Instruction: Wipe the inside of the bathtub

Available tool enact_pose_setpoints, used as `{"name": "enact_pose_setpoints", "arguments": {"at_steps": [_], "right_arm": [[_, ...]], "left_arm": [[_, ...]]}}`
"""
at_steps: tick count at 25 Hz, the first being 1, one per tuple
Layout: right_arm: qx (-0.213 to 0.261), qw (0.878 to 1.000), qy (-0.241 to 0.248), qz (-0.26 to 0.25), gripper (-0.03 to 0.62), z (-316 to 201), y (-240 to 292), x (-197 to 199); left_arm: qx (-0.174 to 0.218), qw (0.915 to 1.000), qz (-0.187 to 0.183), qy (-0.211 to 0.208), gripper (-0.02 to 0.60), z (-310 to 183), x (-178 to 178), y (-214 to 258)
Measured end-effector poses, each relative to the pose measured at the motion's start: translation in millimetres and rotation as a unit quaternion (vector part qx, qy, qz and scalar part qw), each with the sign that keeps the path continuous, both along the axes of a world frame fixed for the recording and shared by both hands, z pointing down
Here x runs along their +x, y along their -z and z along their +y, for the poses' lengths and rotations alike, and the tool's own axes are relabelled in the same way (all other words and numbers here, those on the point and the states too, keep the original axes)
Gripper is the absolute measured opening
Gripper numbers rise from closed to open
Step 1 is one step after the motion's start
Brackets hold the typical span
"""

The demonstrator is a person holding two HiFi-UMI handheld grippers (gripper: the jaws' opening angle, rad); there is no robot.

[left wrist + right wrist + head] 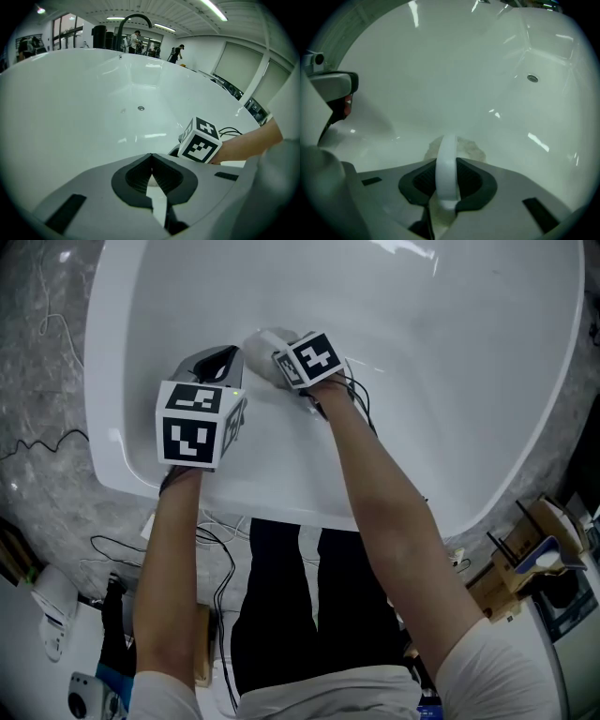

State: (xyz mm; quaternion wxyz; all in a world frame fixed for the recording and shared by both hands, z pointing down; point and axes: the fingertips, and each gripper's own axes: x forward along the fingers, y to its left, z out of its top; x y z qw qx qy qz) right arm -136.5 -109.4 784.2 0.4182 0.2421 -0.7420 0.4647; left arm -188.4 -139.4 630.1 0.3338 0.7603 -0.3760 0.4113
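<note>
The white bathtub [525,418] fills the head view, and its drain [140,108] [532,78] sits low on the far floor. My right gripper [278,360] [447,165] is inside the tub by the near wall, shut on the white loop handle [446,159] of a pale scrubbing pad [263,340] [469,148]. The pad is pressed against the tub's inner surface. My left gripper [225,358] [151,158] hangs just left of it over the near wall, jaws shut with nothing between them. The right gripper's marker cube [200,140] shows in the left gripper view.
A dark curved faucet [134,19] stands at the tub's far rim. Cables [56,442] trail over the grey floor to the left. Cardboard boxes and gear [530,559] stand at the right. The person's dark-trousered legs [281,615] are against the near rim.
</note>
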Motion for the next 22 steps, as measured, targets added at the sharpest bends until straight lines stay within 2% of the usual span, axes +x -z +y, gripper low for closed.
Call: {"name": "enact_pose_setpoints", "arguments": {"at_steps": [7, 13, 22], "right_arm": [[0.010, 1.000, -0.018, -0.001, 0.095, 7.2, 32.1, 17.7], [0.025, 0.999, -0.037, 0.001, 0.095, 8.5, 65.4, 37.2], [0.063, 0.995, -0.083, -0.005, 0.095, 9.8, 136.1, 72.7]], "left_arm": [[-0.004, 0.9999, 0.006, 0.011, 0.012, 7.6, 5.1, 15.6], [-0.015, 0.9987, 0.040, 0.028, 0.011, 14.1, 18.1, 37.7], [-0.015, 0.9985, 0.042, 0.032, 0.011, 25.2, 34.3, 76.8]]}}
